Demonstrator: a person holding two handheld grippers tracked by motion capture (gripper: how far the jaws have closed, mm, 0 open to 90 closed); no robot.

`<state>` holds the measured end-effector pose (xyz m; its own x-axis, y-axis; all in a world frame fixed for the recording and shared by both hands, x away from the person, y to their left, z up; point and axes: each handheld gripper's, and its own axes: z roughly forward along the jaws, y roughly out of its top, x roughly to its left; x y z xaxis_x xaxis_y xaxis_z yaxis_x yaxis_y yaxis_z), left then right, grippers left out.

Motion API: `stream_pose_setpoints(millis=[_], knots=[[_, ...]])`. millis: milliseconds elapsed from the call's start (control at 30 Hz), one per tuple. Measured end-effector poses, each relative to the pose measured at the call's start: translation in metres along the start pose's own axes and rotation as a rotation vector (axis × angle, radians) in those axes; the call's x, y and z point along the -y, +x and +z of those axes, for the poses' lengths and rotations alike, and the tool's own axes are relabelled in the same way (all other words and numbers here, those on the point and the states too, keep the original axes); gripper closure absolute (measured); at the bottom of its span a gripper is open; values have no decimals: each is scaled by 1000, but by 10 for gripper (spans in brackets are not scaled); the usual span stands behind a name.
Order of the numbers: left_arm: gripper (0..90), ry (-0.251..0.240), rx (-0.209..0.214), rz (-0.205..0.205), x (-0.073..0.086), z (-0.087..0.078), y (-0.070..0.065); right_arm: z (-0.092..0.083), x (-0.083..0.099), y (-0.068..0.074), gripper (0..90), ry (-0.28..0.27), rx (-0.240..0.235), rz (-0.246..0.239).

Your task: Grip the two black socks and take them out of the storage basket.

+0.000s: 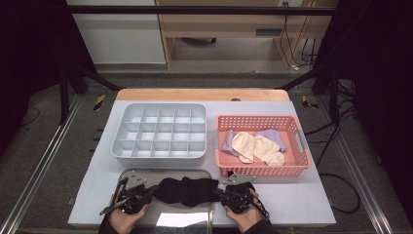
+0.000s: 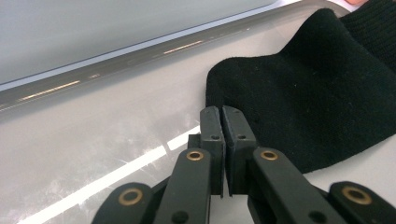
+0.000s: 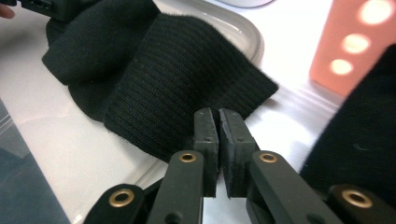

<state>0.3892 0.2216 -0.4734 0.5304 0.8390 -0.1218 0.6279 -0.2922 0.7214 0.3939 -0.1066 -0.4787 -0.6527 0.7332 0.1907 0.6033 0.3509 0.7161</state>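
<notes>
Steel tray (image 1: pixel 127 174) w/ black sock (image 1: pixel 186 189); pink basket (image 1: pixel 297 134) w/ socks (image 1: pixel 255 146).

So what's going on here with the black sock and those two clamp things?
A person holds a gripper in each hand over a metal tray. The left gripper and the right gripper each have their jaws shut at opposite ends of a black sock lying on the tray. Behind stand a grey divided box and a pink basket of pale socks.
</notes>
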Motion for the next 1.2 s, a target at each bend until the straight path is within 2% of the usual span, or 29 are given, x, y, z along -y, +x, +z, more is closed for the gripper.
stream_pose_setpoints(millis=[167, 333, 433, 600, 700, 833, 900, 1033, 1200], knots=[[874, -18, 14, -15, 2, -11, 4, -21, -1, -3, 869, -21, -1, -3], [874, -36, 24, -22, 5, -25, 8, -41, 5, -4, 868, -13, -2, -11], [874, -13, 22, -13, 5, -23, 9, -40, 7, -7, 866, 19, 0, -8], [866, 31, 2, 12, 6, -17, 9, -29, 9, -9, 858, 62, 17, -15], [811, 18, -7, 23, 6, -16, 10, -25, 8, -7, 827, 56, 21, -27], [687, -9, -14, 46, 3, -18, 9, -30, 5, -2, 770, 4, 16, -48], [657, -8, -18, 59, 2, -15, 9, -33, 2, 1, 742, -33, 10, -49], [666, 16, -30, 67, -1, -7, 8, -27, -4, 15, 731, -67, -43, -62], [784, 26, -29, 52, -1, -4, 8, -6, -6, 39, 690, -46, -137, -91]])
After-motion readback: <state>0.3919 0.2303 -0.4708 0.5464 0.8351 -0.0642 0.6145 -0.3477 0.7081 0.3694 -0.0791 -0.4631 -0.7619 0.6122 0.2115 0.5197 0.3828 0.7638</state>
